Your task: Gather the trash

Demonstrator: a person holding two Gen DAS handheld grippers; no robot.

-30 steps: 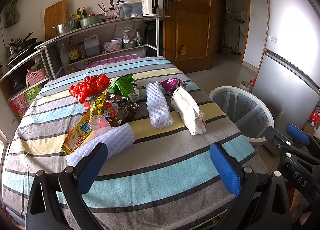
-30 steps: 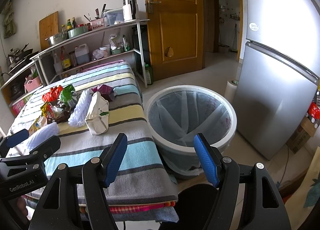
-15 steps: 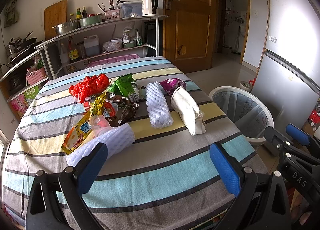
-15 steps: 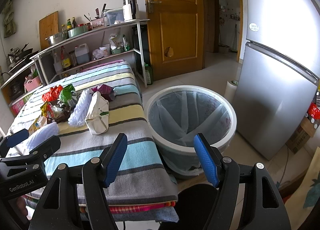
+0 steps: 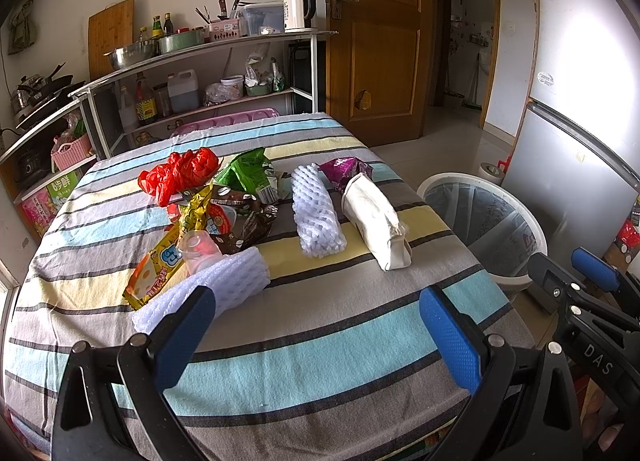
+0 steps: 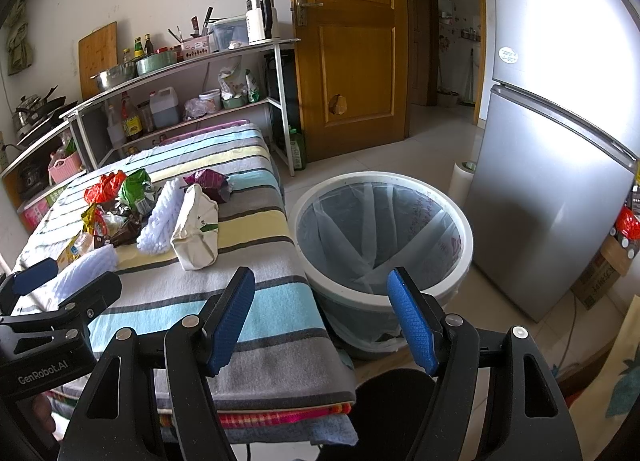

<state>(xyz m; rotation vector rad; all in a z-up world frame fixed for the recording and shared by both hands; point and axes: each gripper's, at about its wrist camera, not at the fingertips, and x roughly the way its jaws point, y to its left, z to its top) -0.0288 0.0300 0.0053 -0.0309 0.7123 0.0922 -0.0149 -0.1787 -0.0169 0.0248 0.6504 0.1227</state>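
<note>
Trash lies on the striped tablecloth [image 5: 320,341]: a red plastic bag [image 5: 180,173], a green wrapper [image 5: 248,177], a brown snack bag [image 5: 236,217], a yellow wrapper [image 5: 156,273], two white foam nets [image 5: 316,217] [image 5: 224,285], a purple wrapper [image 5: 344,169] and a cream tissue pack [image 5: 376,221]. A white lined bin [image 6: 380,233] stands on the floor right of the table. My left gripper [image 5: 316,337] hangs open over the table's near edge, short of the trash. My right gripper [image 6: 324,317] is open and empty, between the table corner and the bin.
A metal shelf rack [image 5: 200,73] with bottles, bowls and a kettle stands behind the table. A wooden door [image 5: 376,41] is at the back and a silver fridge [image 6: 560,181] on the right beyond the bin. Tiled floor lies between the bin and the door.
</note>
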